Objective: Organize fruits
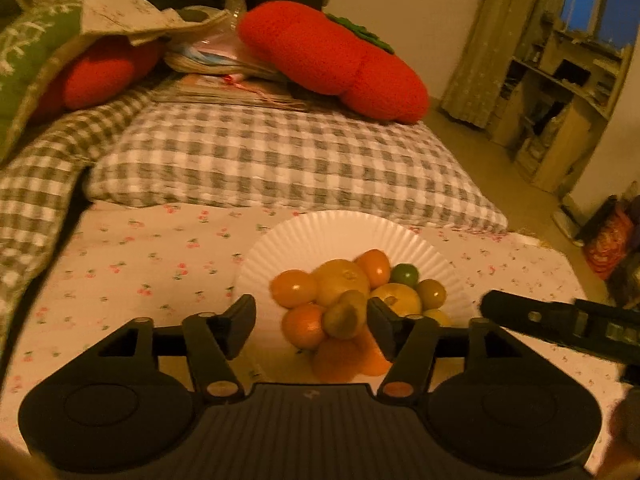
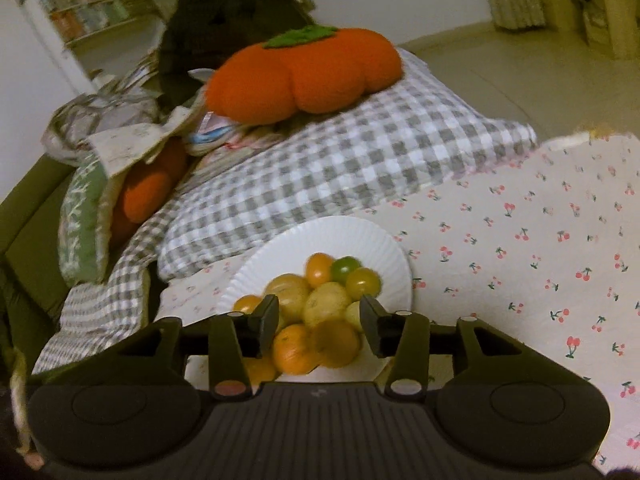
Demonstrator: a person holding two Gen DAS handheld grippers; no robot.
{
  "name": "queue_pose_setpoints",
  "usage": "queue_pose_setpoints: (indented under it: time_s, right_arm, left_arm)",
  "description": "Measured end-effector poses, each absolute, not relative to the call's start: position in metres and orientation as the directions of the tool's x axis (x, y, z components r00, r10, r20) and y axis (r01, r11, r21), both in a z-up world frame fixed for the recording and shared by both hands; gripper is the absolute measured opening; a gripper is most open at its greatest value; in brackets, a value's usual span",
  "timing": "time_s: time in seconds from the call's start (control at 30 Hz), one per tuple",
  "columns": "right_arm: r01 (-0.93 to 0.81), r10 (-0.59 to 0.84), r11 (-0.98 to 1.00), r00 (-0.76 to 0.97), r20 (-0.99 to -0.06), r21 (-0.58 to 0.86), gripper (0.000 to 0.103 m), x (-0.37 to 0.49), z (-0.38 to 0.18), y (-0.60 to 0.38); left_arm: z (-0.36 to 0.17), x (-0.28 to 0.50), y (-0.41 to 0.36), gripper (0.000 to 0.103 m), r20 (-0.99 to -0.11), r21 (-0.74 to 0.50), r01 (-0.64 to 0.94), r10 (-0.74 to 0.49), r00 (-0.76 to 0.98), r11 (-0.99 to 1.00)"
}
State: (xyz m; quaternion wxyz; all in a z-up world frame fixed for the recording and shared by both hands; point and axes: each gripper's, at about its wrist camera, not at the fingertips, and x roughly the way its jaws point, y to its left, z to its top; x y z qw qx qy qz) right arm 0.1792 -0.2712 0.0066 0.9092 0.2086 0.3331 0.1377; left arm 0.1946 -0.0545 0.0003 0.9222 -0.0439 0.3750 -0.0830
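A white paper plate [image 1: 320, 236] lies on the cherry-print sheet [image 1: 140, 264] and holds a heap of fruits: oranges [image 1: 305, 325], yellow lemons [image 1: 342, 280], a green lime [image 1: 405, 274] and a brownish kiwi [image 1: 346, 314]. My left gripper [image 1: 312, 326] is open just above the near side of the heap, its fingers either side of the kiwi and orange. My right gripper [image 2: 319, 320] is open over the same plate [image 2: 360, 236], with an orange [image 2: 294, 348] and another blurred fruit [image 2: 336, 342] between its fingers. The right gripper's body [image 1: 560, 326] shows at right in the left wrist view.
A grey checked pillow [image 1: 280, 160] lies just behind the plate, with a persimmon-shaped orange cushion [image 1: 332, 60] on top. A second orange cushion [image 1: 100, 72] and a green pillow [image 1: 24, 60] are piled at left. The bed edge and the floor [image 1: 520, 184] are at right.
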Motion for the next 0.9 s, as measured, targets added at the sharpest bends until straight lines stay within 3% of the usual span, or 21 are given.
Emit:
queue_pose_setpoints:
  time_s: [0.27,0.6,0.7,0.77,0.9]
  right_arm:
    - [-0.215,0.338,0.934,0.786,-0.517,0.284,0.056,0.141,0.032,-0.241]
    - [-0.22,0.327,0.939,0.808,-0.491,0.263,0.071,0.093,0.04,-0.241]
    - [-0.229,0.323,0.941,0.823,-0.467,0.248,0.079,0.08,0.044,-0.24]
    - [-0.223,0.31,0.946,0.836,-0.454,0.235,0.093,0.072,0.046,-0.241]
    - [-0.209,0.285,0.954,0.849,-0.445,0.213,0.103,0.058,0.046,-0.24]
  left_arm:
    - [0.019,0.161,-0.051,0.06,-0.69,-0.04,0.07,-0.079,0.719,0.997]
    - [0.036,0.104,-0.044,0.08,-0.673,0.01,0.029,-0.015,0.74,1.0]
    - [0.043,0.086,-0.043,0.088,-0.656,-0.003,0.027,-0.022,0.755,1.0]
    - [0.048,0.075,-0.043,0.091,-0.635,0.01,0.023,-0.012,0.772,1.0]
    - [0.052,0.058,-0.042,0.094,-0.613,0.03,0.016,0.005,0.79,0.999]
